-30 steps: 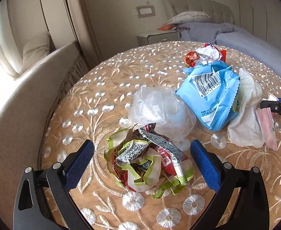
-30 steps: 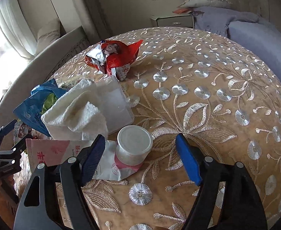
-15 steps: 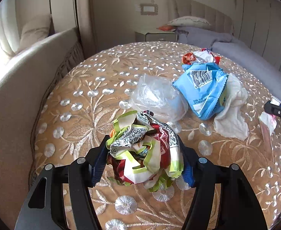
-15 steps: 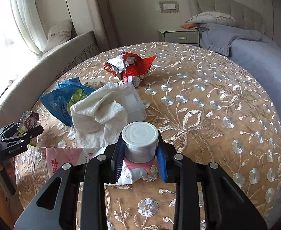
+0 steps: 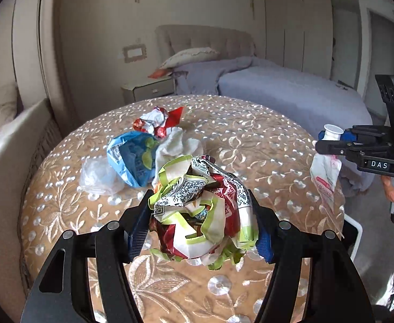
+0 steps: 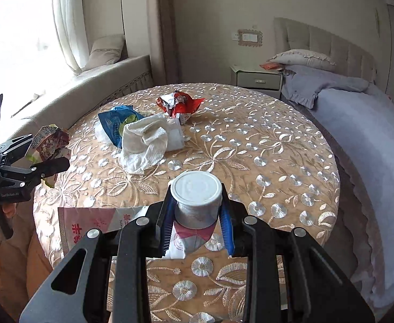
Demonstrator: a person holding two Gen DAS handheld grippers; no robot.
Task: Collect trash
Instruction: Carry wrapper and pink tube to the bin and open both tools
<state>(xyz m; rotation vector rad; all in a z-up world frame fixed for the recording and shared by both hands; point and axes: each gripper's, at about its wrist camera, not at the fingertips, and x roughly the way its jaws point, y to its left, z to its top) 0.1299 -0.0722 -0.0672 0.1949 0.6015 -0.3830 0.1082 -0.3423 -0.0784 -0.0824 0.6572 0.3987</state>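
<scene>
My left gripper (image 5: 201, 226) is shut on a crumpled green, white and red wrapper (image 5: 202, 210) and holds it above the round table (image 5: 264, 145). It also shows in the right wrist view (image 6: 50, 141). My right gripper (image 6: 198, 215) is shut on the white cap (image 6: 196, 188) of a flattened pink and white toothpaste tube (image 6: 94, 222), lifted off the table. The tube hangs from it in the left wrist view (image 5: 324, 173). Still on the table lie a blue packet (image 5: 131, 158), a clear plastic bag (image 5: 98, 175), a red wrapper (image 5: 156, 122) and a white cloth (image 6: 143, 142).
The table has a gold embroidered cloth (image 6: 264, 145). A bed (image 6: 363, 123) stands to the right, a nightstand (image 6: 259, 79) behind, a window bench (image 6: 89, 91) to the left. A white object (image 5: 354, 238) sits on the floor past the table's right edge.
Both grippers closed from open: the left on the crumpled wrapper, the right on the tube's cap. Both then rose from the table with their items.
</scene>
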